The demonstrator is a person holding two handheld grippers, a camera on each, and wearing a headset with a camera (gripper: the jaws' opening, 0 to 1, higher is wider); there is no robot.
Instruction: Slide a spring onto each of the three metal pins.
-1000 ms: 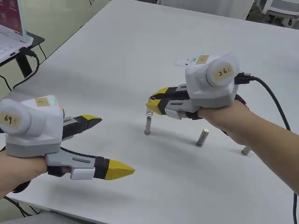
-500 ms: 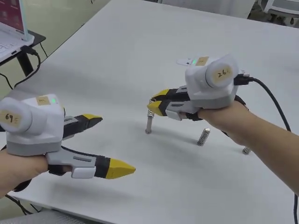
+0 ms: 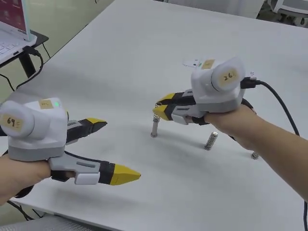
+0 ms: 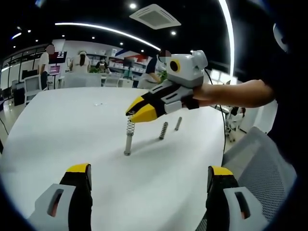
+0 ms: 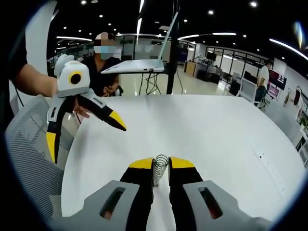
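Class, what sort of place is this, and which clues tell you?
Probably an open-plan office or lab: a large white table, an open laptop beside it, and a ceiling air vent among long strip lights.

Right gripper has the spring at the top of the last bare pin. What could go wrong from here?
1. The spring sits only over the top of the pin, pinched at its upper end by the right gripper. If it is released early, it may buckle or pop off.
2. The open left gripper is well away from the thin upright pin, so a sideways push might tip it.
3. The hand hangs just above a finished pin and could knock it.
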